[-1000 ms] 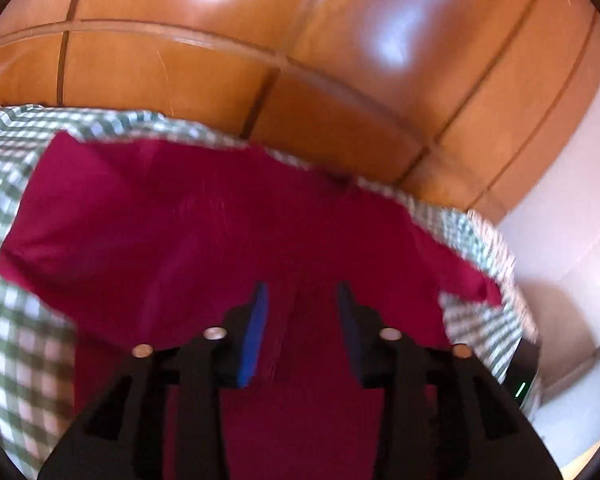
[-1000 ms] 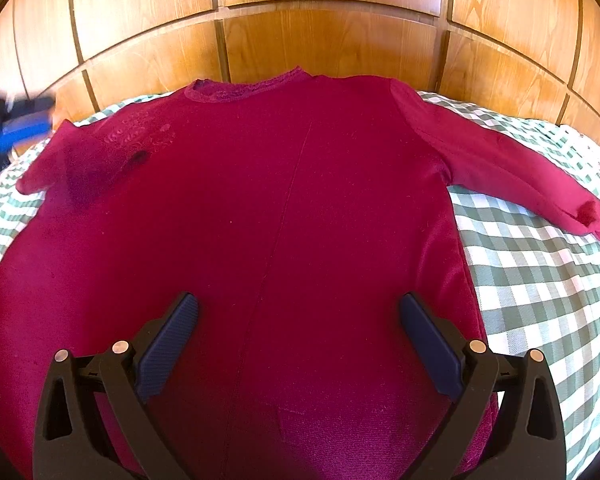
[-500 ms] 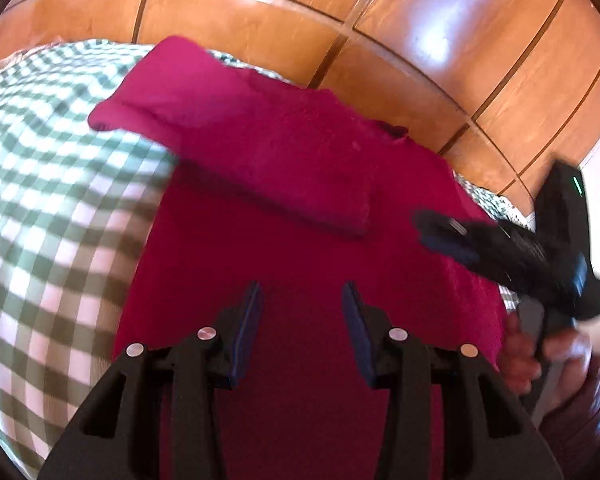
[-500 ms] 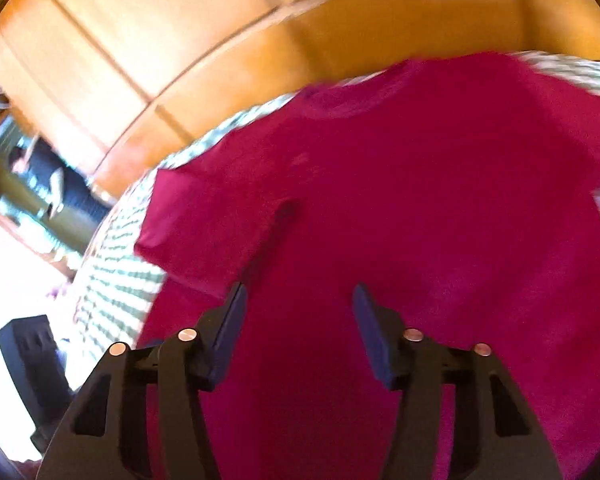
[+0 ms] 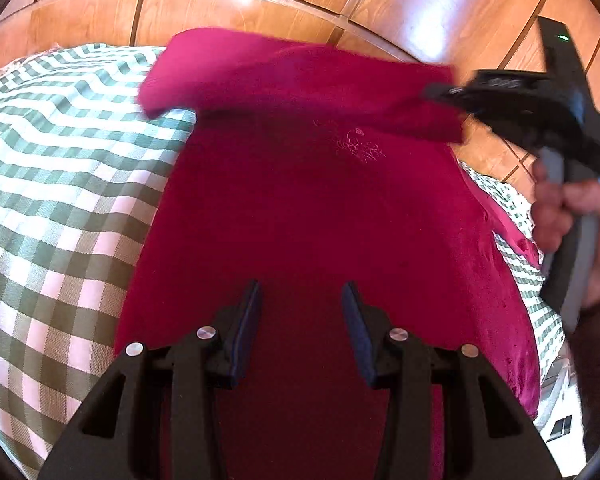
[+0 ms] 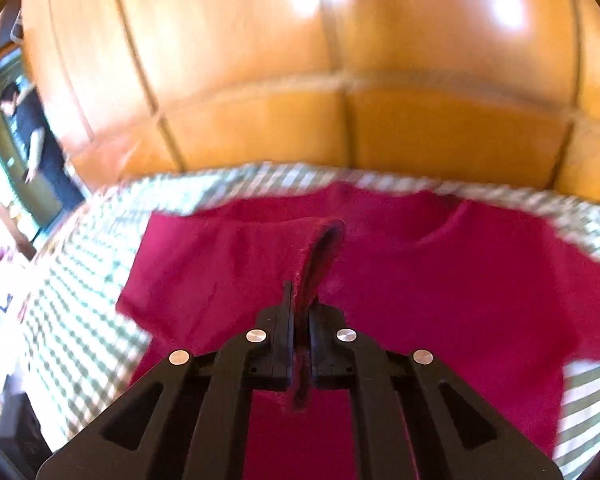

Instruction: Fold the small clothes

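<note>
A crimson long-sleeved shirt [image 5: 320,220] lies flat on a green-and-white checked cloth [image 5: 60,160]. My left gripper [image 5: 300,304] hangs over the shirt's lower body, open, with only flat fabric showing between its blue pads. My right gripper [image 6: 300,300] is shut on the end of one sleeve [image 6: 320,256], which loops up out of the jaws. In the left wrist view the right gripper [image 5: 436,90] holds that sleeve [image 5: 300,80] raised and stretched across the chest, above the small embroidery [image 5: 352,144].
A glossy wooden panelled wall [image 5: 260,8] rises right behind the cloth. A hand [image 5: 572,216] grips the right tool's handle at the right edge. In the right wrist view a person [image 6: 32,132] stands far off at the left, beyond the cloth's edge.
The right gripper went from wide open over the shirt's body to shut on the sleeve and rose with it. The left gripper swung over the shirt's left side and settled.
</note>
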`<state>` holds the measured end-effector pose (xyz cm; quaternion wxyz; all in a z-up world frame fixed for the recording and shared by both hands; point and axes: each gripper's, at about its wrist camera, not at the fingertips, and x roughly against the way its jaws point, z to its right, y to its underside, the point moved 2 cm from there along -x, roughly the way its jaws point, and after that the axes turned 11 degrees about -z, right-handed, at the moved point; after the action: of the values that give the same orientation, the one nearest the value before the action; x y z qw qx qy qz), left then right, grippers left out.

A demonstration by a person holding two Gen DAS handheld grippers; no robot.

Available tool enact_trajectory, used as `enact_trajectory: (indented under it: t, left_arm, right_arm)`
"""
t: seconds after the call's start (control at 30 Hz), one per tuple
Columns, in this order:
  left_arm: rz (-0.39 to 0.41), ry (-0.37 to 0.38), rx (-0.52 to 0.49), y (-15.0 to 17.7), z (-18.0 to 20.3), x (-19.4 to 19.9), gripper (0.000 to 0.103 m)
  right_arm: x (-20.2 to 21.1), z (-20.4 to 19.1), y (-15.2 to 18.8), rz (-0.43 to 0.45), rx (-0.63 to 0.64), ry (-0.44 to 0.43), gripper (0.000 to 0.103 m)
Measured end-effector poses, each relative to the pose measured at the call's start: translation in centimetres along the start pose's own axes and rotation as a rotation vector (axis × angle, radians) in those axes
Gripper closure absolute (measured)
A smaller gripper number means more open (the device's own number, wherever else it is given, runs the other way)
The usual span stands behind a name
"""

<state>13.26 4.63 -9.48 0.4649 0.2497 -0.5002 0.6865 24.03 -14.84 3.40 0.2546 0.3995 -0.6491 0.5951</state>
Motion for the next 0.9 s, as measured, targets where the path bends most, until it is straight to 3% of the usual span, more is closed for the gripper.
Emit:
enact_trajectory:
  t: [0.17, 0.47, 0.63, 0.7, 0.77, 0.9]
  left_arm:
    - [-0.008, -0.002, 0.004, -0.1, 0.1, -0.1, 0.061]
    - [-0.058, -0.017, 0.017, -1.5, 0.2, 0.2, 0.061]
    - [-0.029, 0.062, 0.121, -5.0, -1.6, 1.5, 0.06]
    - [-0.001, 0.058, 0.125, -7.0, -1.8, 1.7, 0.06]
    - [0.034, 0.022, 0.094, -9.0, -1.4, 1.6, 0.06]
    - [0.083, -0.032, -0.02, -13.5, 1.0, 0.3, 0.06]
  right_arm:
    - [0.5, 6.8, -1.0, -0.004, -0.085, 0.132, 0.099]
    - [-4.8, 16.2, 1.5, -0.136, -0.231, 0.304, 0.099]
    - [-5.7, 17.9, 3.4, -0.137, -0.3, 0.223, 0.097]
    - [-4.8, 18.4, 3.9, -0.122, -0.332, 0.194, 0.085]
    - [-3.4, 18.2, 4.2, -0.08, -0.335, 0.207, 0.032]
    - [-0.4, 17.0, 5.1, -0.019, -0.288, 0.194, 0.03]
